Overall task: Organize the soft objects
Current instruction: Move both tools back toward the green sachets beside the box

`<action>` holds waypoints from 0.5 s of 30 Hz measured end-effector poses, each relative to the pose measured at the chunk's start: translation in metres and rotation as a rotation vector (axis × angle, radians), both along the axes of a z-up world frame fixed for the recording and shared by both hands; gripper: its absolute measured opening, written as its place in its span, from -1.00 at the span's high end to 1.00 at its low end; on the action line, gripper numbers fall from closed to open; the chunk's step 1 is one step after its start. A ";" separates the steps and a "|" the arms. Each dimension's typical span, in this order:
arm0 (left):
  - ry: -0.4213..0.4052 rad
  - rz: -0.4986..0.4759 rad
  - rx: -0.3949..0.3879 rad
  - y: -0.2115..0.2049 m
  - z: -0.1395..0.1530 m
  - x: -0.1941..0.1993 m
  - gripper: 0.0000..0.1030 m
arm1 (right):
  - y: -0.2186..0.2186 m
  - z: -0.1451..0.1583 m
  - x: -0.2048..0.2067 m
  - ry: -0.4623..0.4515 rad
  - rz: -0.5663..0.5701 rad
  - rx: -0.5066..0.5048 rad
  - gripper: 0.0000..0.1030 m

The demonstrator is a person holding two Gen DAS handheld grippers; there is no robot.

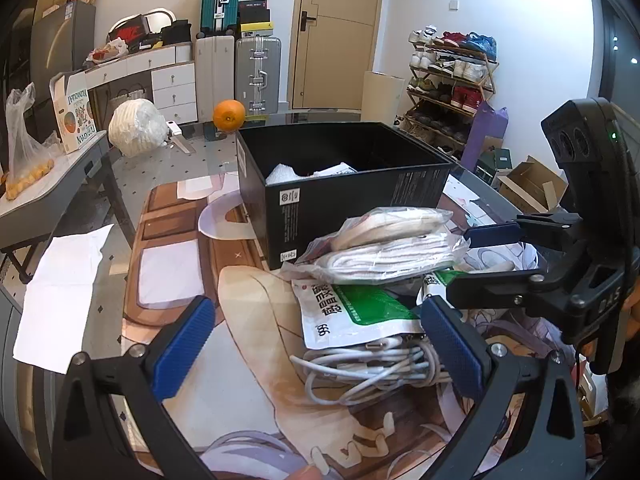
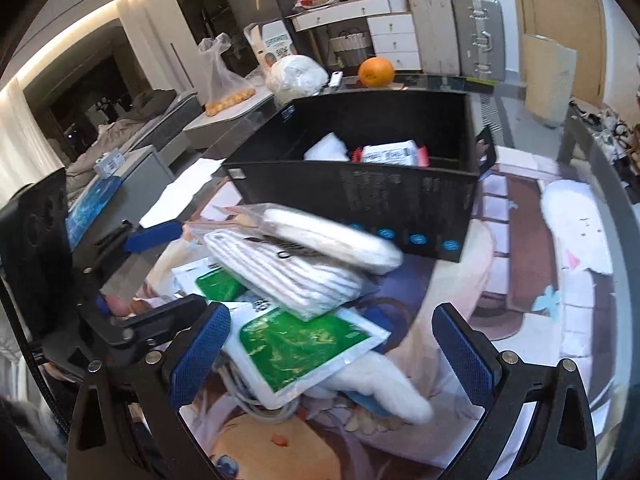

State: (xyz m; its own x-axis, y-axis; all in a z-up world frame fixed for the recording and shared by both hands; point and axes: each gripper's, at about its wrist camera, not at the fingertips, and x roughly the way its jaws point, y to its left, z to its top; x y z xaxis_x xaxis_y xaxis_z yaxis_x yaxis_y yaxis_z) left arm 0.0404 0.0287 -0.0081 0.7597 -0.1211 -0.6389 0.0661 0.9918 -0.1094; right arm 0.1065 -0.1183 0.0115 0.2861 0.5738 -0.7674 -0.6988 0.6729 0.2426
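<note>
Bench is still cluttered. Box is partly filled: white pouches are seen inside. A pile remains beside it: socks pack on top, green sachets, cable. Left gripper and right gripper are released, jaws spread, nothing held.

Orange on table far edge, shoe rack w/ shoes, silver suitcase nr door

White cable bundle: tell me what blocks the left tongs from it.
The green-and-white pouch lies over the white cable bundle at its far side; the near coils lie bare between the open left tongs.
</note>
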 end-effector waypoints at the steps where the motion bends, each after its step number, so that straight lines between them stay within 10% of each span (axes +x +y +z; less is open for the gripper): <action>1: 0.001 -0.002 -0.001 0.001 -0.001 -0.001 -1.00 | 0.001 -0.001 -0.001 0.005 0.008 0.005 -0.99; 15: 0.024 -0.005 -0.016 0.004 -0.004 0.002 -1.00 | 0.000 -0.013 0.011 0.082 -0.020 -0.009 -0.99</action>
State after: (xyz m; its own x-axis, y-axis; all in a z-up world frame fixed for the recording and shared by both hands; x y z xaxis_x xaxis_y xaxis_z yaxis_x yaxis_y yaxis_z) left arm 0.0426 0.0329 -0.0125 0.7436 -0.1353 -0.6548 0.0681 0.9895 -0.1272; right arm 0.1175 -0.1186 -0.0015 0.2335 0.5617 -0.7937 -0.6629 0.6891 0.2927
